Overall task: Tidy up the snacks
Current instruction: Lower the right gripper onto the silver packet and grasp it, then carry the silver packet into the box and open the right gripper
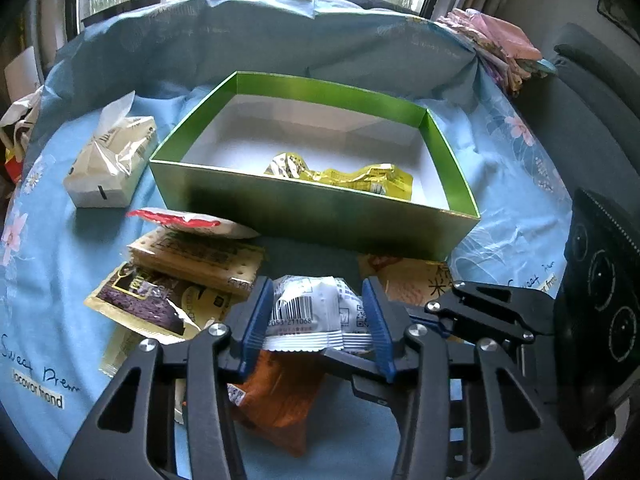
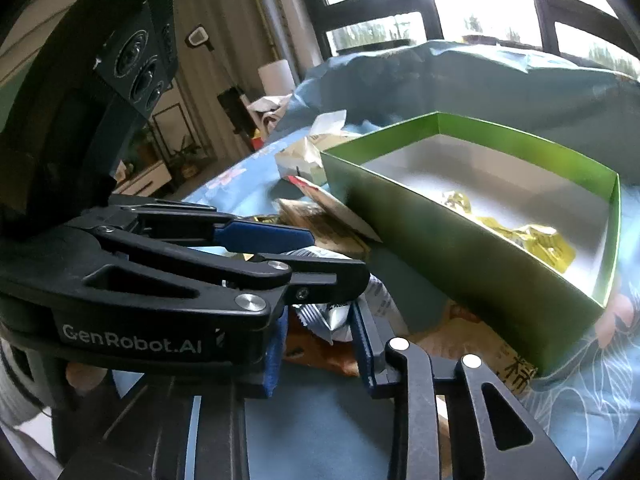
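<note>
1. While the left gripper (image 1: 318,292) pinches the white packet (image 1: 312,312) between both pads, the hold sits on a puffy, slick wrapper. It could squirt out on lifting.
2. White packet lies near the front edge of the blue cloth (image 1: 60,280), just before the green box (image 1: 312,212), on top of an orange packet (image 1: 280,392). The orange one may drag along or slide off the edge.
3. Right gripper (image 2: 320,332) is crowded right against the left one. I cannot tell whether its fingers grip anything. The two tools could knock together.
4. The box's front wall stands between the packet and the inside. Too low a lift would catch it and shove the box.
5. Yellow packet (image 1: 352,178) already sits by the box's front right corner. Dropping on it leaves a pile.
</note>
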Available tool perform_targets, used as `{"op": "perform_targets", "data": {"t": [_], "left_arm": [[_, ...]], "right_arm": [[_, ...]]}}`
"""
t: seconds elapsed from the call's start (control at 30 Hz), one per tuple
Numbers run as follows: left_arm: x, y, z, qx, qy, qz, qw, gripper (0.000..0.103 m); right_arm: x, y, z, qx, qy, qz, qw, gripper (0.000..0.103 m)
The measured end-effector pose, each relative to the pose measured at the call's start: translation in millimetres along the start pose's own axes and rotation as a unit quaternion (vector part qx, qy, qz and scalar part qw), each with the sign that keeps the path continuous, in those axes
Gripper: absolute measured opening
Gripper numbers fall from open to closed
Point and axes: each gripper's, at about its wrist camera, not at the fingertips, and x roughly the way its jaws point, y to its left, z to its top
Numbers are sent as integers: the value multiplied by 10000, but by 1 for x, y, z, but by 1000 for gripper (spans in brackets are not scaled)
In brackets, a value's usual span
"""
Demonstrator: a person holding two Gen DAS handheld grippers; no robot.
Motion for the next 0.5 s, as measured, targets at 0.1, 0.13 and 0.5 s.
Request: {"op": "perform_targets", "data": {"t": [0.1, 0.13, 0.5], "left_arm": [[-8, -2, 1, 59, -77, 41, 9999, 46], [-9, -4, 1, 82, -96, 55, 9999, 46], [-41, -34, 16, 566, -678, 269, 9957, 46]], "right_arm": [[-6, 3, 1, -30, -102, 47, 9999, 31], [-8, 4, 2, -37, -130, 57, 9999, 31], [-45, 12, 15, -222, -741, -112, 9969, 31]]}}
